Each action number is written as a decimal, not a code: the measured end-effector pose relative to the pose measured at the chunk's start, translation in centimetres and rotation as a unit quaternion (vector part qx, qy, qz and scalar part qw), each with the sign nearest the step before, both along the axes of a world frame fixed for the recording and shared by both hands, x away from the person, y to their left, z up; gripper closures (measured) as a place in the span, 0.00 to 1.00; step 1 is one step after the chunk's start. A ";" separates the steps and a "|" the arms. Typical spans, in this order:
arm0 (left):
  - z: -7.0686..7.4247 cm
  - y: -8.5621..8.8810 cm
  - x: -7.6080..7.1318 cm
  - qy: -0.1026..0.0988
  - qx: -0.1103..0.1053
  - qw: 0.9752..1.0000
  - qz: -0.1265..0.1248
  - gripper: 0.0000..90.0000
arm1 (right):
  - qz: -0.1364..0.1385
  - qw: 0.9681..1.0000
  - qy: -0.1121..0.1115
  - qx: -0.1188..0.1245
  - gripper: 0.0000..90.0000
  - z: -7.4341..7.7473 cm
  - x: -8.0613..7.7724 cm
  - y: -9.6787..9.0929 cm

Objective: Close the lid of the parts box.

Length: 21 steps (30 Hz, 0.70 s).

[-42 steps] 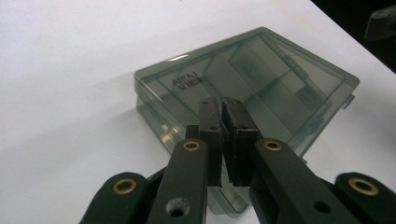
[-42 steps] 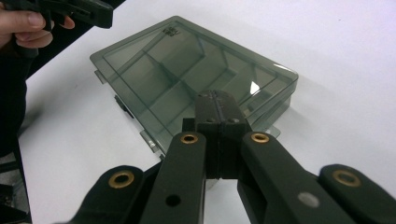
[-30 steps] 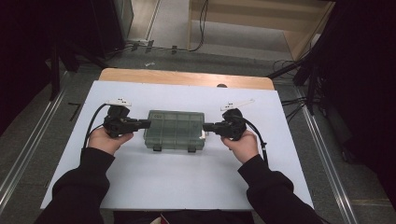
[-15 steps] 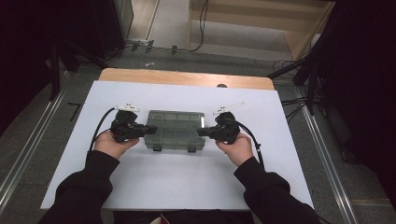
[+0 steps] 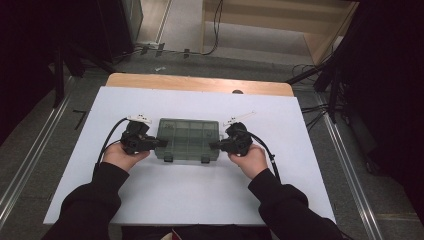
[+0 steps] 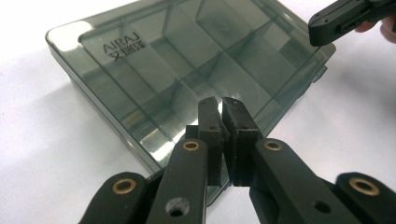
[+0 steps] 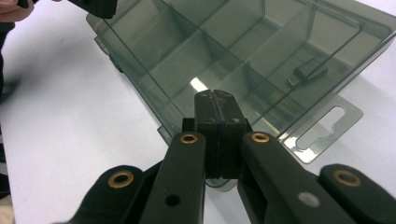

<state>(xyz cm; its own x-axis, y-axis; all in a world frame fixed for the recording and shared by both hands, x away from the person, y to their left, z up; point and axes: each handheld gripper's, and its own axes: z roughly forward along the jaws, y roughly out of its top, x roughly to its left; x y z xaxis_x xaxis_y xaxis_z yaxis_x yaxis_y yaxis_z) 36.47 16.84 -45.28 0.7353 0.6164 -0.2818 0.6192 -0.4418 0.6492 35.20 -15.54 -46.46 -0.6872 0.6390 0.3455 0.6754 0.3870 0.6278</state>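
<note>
Smoked plastic compartment box: lying mid-table, blocking the line between the two grippers. Left gripper crowding its left end, right gripper crowding its right end. White tabletop nearer the person than the box lying open; likewise the strip beyond the box.

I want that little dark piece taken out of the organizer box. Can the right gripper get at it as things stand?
Probably not. The dark piece lies in a compartment under the closed clear lid of the box, and the right gripper, shut, sits at the box's end.
</note>
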 end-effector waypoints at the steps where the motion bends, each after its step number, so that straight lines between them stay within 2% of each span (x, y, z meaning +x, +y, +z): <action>1: -0.1 0.0 0.0 -0.002 -0.007 1.000 -0.001 0.96 | 0.001 1.000 -0.001 -0.001 0.97 -0.1 0.0 0.0; 2: -0.3 0.0 -0.1 -0.008 -0.013 1.000 -0.003 0.95 | 0.000 1.000 -0.001 0.001 0.97 -0.1 0.0 0.0; 4: -0.4 -0.2 -0.2 -0.020 -0.010 1.000 -0.010 0.95 | 0.001 1.000 -0.001 0.003 0.97 -0.1 0.1 0.0; 7: -0.5 -0.4 -0.2 -0.020 -0.017 0.999 -0.019 0.95 | 0.001 1.000 0.000 0.008 0.97 -0.3 0.1 0.1; 10: -0.6 -0.4 -0.4 -0.024 -0.019 0.999 -0.021 0.95 | 0.002 1.000 -0.011 0.002 0.97 -0.3 -0.2 0.1; 13: -0.7 -0.2 -0.3 -0.016 -0.027 0.999 -0.022 0.95 | 0.007 1.000 -0.019 -0.004 0.97 -0.2 -0.5 0.1; 16: -0.8 0.0 -0.2 0.000 -0.041 0.999 -0.030 0.96 | 0.008 1.000 -0.016 -0.003 0.97 -0.2 -0.6 0.0; 18: -1.0 0.1 -0.2 0.002 -0.048 0.998 -0.029 0.96 | 0.008 1.000 -0.015 -0.002 0.97 -0.2 -0.6 -0.1; 19: -1.2 0.0 -0.1 0.010 -0.031 0.999 -0.031 0.97 | 0.006 1.000 -0.014 0.000 0.97 -0.3 -0.6 -0.1; 20: -1.3 0.0 -0.3 0.006 -0.037 0.999 -0.032 0.98 | 0.006 1.000 -0.006 -0.024 0.97 -0.4 -0.6 0.1; 21: -1.4 0.0 -0.3 0.005 -0.040 0.999 -0.030 0.98 | 0.010 1.000 -0.018 -0.018 0.97 -0.6 -0.8 0.0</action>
<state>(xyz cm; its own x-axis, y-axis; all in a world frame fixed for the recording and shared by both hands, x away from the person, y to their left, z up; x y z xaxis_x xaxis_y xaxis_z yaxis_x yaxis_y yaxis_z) 36.17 16.88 -46.68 0.7672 0.5463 -0.3361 0.6000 -0.4262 0.6770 34.44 -15.56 -47.05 -0.7118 0.6359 0.2983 0.6447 0.4230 0.6367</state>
